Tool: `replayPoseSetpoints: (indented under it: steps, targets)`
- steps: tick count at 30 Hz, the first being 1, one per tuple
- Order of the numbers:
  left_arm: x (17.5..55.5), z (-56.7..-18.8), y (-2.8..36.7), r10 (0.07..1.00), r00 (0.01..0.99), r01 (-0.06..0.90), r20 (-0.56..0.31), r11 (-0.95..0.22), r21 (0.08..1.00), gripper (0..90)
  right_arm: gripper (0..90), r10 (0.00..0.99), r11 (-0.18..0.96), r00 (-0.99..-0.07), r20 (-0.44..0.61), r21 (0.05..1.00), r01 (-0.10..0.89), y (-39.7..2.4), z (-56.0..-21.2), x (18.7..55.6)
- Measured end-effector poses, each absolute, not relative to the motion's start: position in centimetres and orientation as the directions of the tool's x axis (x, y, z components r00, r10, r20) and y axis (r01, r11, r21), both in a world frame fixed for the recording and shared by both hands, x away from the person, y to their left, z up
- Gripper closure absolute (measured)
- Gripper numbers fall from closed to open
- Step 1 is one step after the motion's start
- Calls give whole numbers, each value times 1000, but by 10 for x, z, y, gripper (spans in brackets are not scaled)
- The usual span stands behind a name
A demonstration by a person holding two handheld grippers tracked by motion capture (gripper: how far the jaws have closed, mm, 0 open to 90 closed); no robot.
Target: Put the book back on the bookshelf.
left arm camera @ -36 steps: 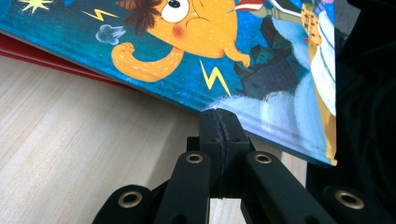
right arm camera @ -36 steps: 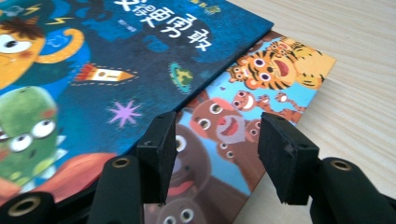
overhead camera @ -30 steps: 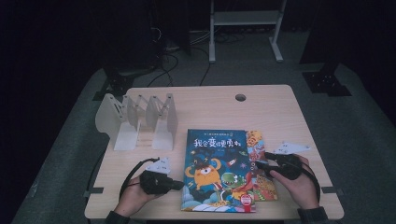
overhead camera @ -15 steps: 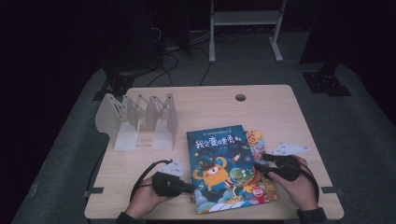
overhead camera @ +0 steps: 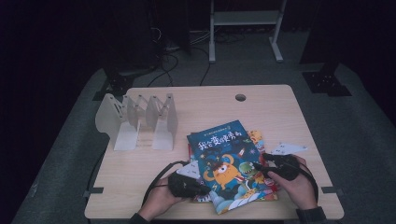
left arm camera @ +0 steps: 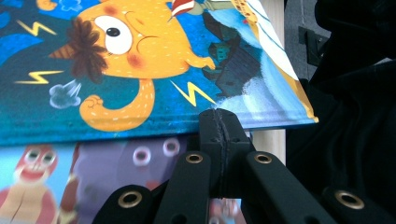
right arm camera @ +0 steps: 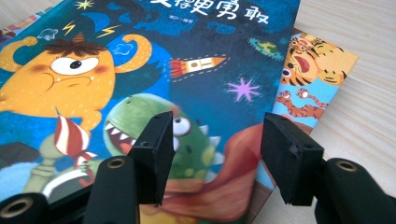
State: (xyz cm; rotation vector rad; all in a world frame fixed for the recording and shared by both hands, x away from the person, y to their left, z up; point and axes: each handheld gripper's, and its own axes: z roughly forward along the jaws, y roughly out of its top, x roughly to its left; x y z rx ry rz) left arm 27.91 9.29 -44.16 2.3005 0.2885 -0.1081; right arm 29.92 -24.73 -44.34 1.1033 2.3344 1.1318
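The glossy blue monster-cover picture book [overhead camera: 227, 164] has been swivelled clockwise atop the stack at the table's 5 o'clock by the clamped-shut left gripper [left arm camera: 219, 128], while the right gripper [right arm camera: 215, 154] hovers half-open, so it's probably getting freed for lifting.

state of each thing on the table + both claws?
blue book: closed, face up, askew on top of the stack
tiger book: closed, flat under the blue book
book rack: upright, slots empty
left claw: shut, tips at the blue book's edge
right claw: open, over the blue book's cover
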Motion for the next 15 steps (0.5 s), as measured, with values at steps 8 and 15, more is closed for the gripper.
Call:
replayPoseSetpoints:
  steps: [8,15]
  targets:
    - [287,-436,92,207,969,238,-134,-647,725,816,426,759,394,-650,41,766,508,-246,-446,299]
    - [309,-427,114,305,947,278,-103,-612,740,476,395,768,387,-640,40,766,513,-247,-447,305]
